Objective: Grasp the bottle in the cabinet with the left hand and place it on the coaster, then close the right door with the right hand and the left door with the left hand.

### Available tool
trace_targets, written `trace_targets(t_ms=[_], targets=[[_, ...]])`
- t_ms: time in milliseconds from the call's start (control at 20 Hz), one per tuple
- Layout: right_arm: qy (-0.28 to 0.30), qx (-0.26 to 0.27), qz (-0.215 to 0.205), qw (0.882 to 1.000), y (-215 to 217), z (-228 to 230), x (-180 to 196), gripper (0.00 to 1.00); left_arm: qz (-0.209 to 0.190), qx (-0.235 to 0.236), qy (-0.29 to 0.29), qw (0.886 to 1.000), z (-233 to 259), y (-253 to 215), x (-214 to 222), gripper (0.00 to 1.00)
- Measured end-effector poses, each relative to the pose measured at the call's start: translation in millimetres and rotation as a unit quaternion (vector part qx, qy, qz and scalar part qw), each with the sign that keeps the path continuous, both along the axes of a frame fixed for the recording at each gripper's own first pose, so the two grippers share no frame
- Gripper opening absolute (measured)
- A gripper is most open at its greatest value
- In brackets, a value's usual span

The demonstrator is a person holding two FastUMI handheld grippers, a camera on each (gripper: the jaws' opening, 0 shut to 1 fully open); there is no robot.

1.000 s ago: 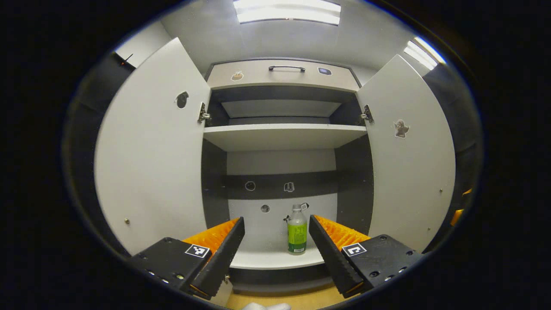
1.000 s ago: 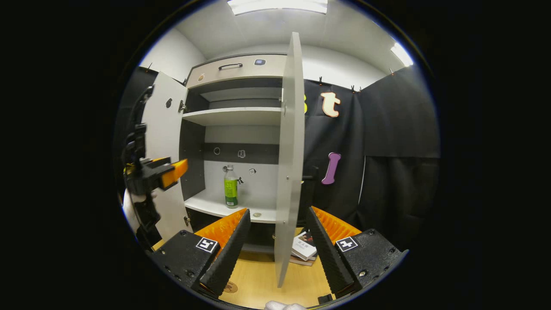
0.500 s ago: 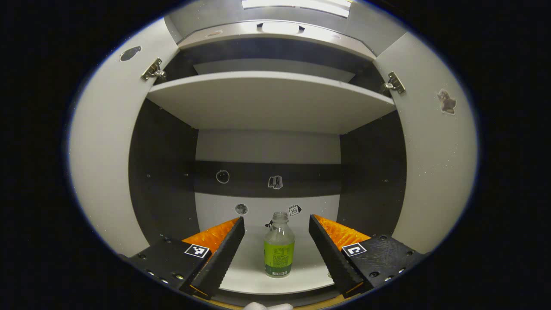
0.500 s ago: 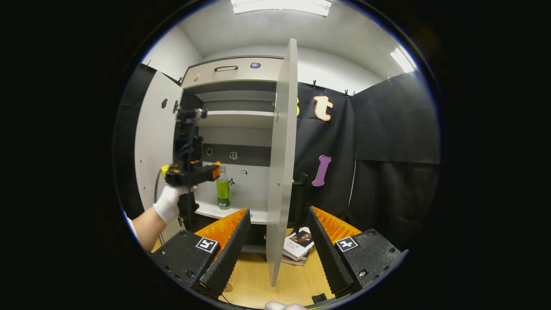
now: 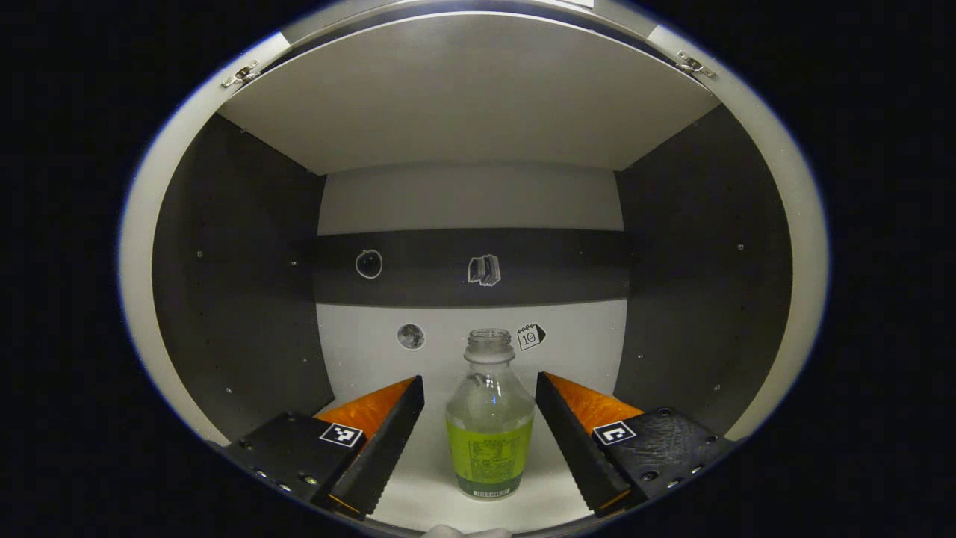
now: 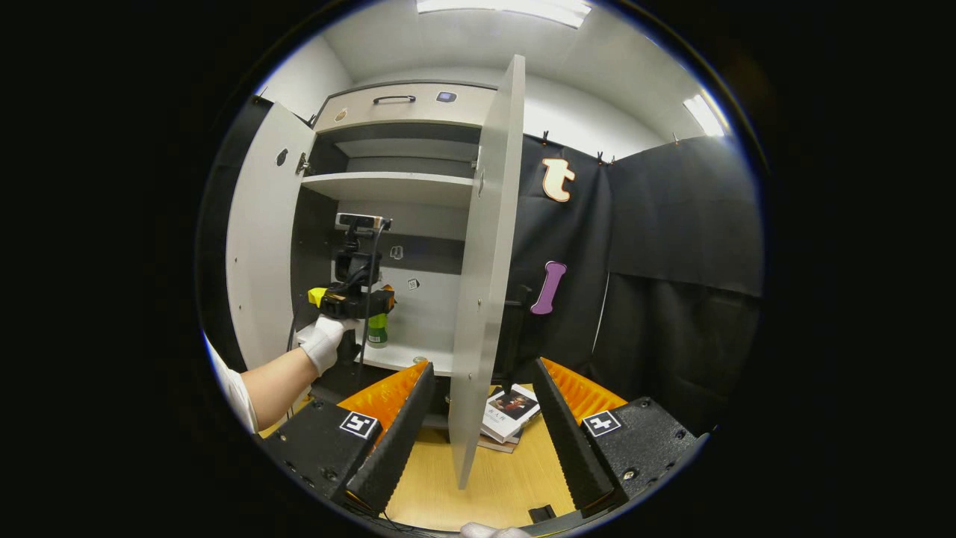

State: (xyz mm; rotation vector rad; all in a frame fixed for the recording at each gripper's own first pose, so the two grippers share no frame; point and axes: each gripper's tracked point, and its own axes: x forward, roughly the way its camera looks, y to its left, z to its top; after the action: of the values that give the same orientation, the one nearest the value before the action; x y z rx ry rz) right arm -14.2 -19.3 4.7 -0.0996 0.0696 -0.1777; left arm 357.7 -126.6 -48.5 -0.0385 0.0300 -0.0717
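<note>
The left gripper (image 5: 479, 441) stood wide open astride the green-labelled bottle (image 5: 489, 418) on the cabinet's lower shelf (image 5: 418, 493), apparently lined up to clamp it. The right gripper (image 6: 482, 433), also wide and empty, waited beside the open right door (image 6: 482, 261), probably for shutting it later.

You have one bottle (image 5: 489, 430) on the cabinet's lower shelf (image 5: 418, 501), two open doors, the left door (image 6: 258, 246) and the right door (image 6: 485, 261), and two grippers, the left gripper (image 5: 479, 433) and the right gripper (image 6: 482, 430). Four stickers dot the back panel, and you can count two books (image 6: 508, 407) stacked on the table (image 6: 493, 493).
</note>
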Motion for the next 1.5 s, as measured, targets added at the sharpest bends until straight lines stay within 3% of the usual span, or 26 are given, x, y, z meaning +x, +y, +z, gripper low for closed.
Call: trace_targets(t_ms=[150,350,650,750,950,1150,1200,1350,1500], targets=[[0.002,-0.002,-0.004,1.000,-2,-2,-2,0.82,-0.005,0.005,0.011,1.000,-14,-1,10,0.96],[-0.009,0.001,-0.003,1.000,-4,4,-8,0.82,-0.009,0.006,0.016,1.000,-13,-2,2,0.73],[-0.008,0.011,0.011,1.000,-2,-1,-12,0.82,-0.041,0.017,-0.043,0.998,31,2,-65,0.71],[-0.005,0.015,0.018,1.000,-3,-4,-14,0.82,-0.051,0.009,-0.051,0.997,40,5,-91,0.68],[-0.005,0.016,0.031,0.999,-1,-8,-17,0.82,-0.064,-0.009,-0.051,0.997,48,13,-144,0.71],[-0.003,0.021,0.040,0.999,-3,-12,-16,0.82,-0.077,-0.015,-0.042,0.996,32,24,-199,0.68],[-0.001,0.022,0.040,0.999,-5,-13,-16,0.82,-0.082,-0.016,-0.037,0.996,24,25,-212,0.71],[0.001,0.017,0.039,0.999,-9,-17,-17,0.82,-0.093,-0.015,-0.019,0.995,-10,28,-238,0.75],[0.010,0.012,0.039,0.999,-11,-22,-15,0.82,-0.103,-0.025,-0.013,0.994,-50,25,-262,0.71]])
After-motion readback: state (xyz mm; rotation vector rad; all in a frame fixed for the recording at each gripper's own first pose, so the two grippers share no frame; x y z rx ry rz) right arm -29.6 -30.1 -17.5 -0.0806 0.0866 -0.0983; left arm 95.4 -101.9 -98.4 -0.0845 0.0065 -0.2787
